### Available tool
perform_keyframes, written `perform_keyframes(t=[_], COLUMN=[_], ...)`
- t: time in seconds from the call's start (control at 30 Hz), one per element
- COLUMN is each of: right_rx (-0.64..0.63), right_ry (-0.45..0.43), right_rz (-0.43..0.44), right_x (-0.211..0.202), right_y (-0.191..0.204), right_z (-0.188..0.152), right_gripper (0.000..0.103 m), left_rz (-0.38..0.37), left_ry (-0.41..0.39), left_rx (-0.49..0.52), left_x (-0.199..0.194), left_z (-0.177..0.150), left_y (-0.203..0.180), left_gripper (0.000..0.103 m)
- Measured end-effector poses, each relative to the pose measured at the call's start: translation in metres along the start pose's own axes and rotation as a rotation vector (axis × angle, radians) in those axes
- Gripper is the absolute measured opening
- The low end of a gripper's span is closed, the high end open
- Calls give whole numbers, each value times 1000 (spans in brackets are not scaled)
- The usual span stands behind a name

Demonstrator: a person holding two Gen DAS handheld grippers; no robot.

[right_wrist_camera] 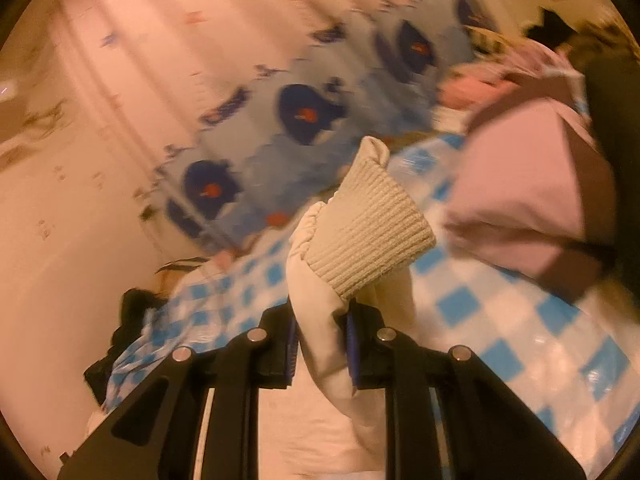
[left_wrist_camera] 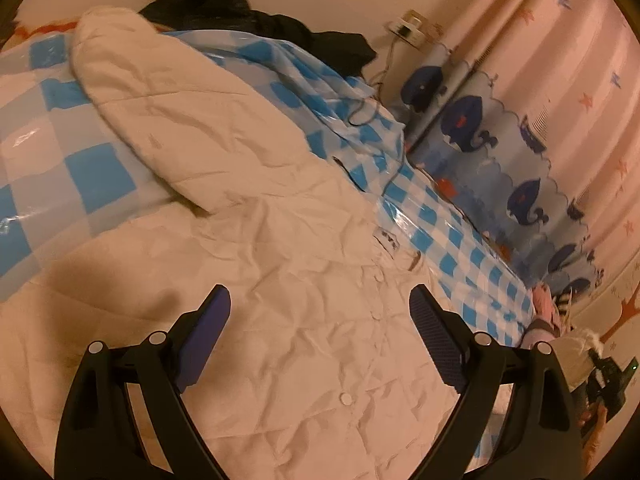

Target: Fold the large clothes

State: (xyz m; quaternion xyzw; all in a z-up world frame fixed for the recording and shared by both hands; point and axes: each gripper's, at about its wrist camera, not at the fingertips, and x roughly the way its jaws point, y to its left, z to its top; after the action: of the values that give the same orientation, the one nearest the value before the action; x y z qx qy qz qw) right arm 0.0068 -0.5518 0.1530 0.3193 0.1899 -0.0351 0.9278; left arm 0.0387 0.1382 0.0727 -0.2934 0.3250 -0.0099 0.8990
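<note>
Cream quilted jacket point(left_wrist_camera: 248, 248) lies spread on the blue-checked plastic cover point(left_wrist_camera: 84, 176), one sleeve folded across it, and its small neck label point(left_wrist_camera: 390, 240) carries dark print too small to read. Right gripper point(right_wrist_camera: 322, 340) pinches the other sleeve point(right_wrist_camera: 320, 320) just below its ribbed cuff point(right_wrist_camera: 368, 232), amid motion blur, while the left gripper point(left_wrist_camera: 320, 312) hangs spread above the snap front, gripping nothing. Around it sit a black garment point(left_wrist_camera: 256, 12), a whale-print curtain point(left_wrist_camera: 520, 168) and a pink folded pile point(right_wrist_camera: 528, 192).
</note>
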Motion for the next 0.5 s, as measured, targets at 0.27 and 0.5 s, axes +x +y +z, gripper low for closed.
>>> perform_keyframes(t=[0.27, 0.5], right_rx=[-121, -236], right_ry=[19, 74], right_rz=[122, 222], right_x=[6, 32], right_y=[118, 225], right_z=[-6, -36], right_gripper=[20, 20], left_rz=[27, 37], left_ry=[-11, -26], left_rx=[-40, -111], left_x=[-18, -32], left_z=[21, 38], left_y=[30, 63], left_gripper=[87, 87])
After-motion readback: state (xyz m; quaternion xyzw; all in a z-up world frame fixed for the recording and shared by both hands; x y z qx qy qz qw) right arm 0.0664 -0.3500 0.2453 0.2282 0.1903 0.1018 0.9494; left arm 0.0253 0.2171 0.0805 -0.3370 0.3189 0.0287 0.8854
